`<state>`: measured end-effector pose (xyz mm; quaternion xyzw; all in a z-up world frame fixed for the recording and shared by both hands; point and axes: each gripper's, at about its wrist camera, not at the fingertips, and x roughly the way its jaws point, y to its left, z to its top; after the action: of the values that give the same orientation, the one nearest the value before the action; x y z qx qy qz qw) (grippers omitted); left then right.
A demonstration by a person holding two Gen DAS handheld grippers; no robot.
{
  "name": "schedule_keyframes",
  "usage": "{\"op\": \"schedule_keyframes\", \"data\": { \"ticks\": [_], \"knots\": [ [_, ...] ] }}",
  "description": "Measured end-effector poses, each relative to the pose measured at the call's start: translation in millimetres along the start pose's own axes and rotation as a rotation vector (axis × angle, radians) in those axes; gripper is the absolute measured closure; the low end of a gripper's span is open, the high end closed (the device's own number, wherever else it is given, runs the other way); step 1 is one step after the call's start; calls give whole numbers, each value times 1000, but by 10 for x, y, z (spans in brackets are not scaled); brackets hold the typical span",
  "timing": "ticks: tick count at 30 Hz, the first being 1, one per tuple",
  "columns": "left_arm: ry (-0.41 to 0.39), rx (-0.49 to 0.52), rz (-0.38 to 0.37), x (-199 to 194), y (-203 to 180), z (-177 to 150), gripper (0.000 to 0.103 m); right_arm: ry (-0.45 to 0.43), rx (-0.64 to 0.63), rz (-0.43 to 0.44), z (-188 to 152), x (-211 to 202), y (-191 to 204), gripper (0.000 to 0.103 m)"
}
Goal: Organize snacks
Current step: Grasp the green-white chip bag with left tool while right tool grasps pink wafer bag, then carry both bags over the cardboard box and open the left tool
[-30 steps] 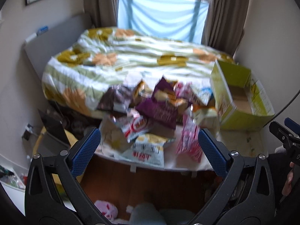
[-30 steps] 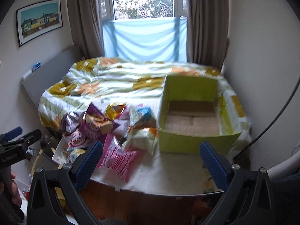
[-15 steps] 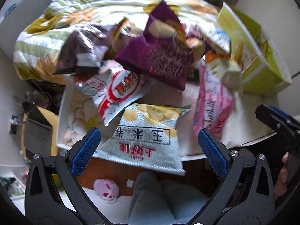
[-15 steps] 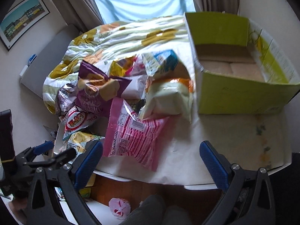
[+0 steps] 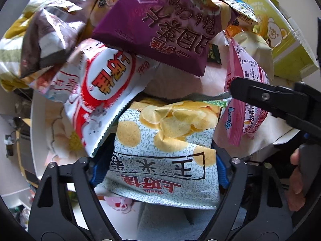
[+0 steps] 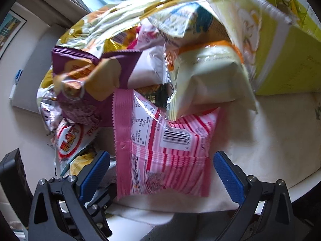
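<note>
A pale green chip bag [image 5: 160,156] lies at the near edge of the snack pile. My left gripper [image 5: 159,169] points steeply down over it, its jaws closing, blue pads pressed against the bag's two sides and half hidden by it. A pink striped bag [image 6: 164,152] lies flat between the fingers of my right gripper [image 6: 161,175]. That gripper stands open, with a thin gap between each pad and the bag. A purple bag [image 5: 160,24] and a red-and-white bag [image 5: 104,92] lie beyond.
A yellow-green cardboard box [image 6: 284,60] stands open at the right of the pile. A cream and orange bag [image 6: 208,80] leans beside it. The snacks rest on a white cloth [image 6: 260,140] over a table, with a flowered bedspread [image 6: 112,16] behind. A person's hand [image 5: 297,180] shows at the right.
Both grippers have dropped and tilted down onto the pile. The left jaws went from wide open to closed in on the chip bag. The pink bag now lies between the right fingers.
</note>
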<state>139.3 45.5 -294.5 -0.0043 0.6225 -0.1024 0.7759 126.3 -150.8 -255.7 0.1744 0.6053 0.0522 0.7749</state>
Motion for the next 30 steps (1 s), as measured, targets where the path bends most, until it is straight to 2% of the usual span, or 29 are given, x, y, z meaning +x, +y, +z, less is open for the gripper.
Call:
{"op": "schedule_keyframes", "data": {
  "ticks": [7,11,14,19,24,30],
  "knots": [
    [6,22,-6,34,-23,33,33,0,20,-28,55,94,-62,0],
    [0,37,8,74,-178,13,36,4,37,-11,36,103,-141,1],
    [-5,43,11,59,-235,-1,38,3,39,14,5,77,-203,8],
    [-14,46,13,4,-411,-80,41,-5,11,30,-68,-21,-249,32],
    [-33,58,24,-51,-601,-145,43,-8,38,99,-131,-116,-410,38],
    [-68,66,22,-210,-811,-303,43,-38,45,140,-189,-312,-520,37]
  ]
}}
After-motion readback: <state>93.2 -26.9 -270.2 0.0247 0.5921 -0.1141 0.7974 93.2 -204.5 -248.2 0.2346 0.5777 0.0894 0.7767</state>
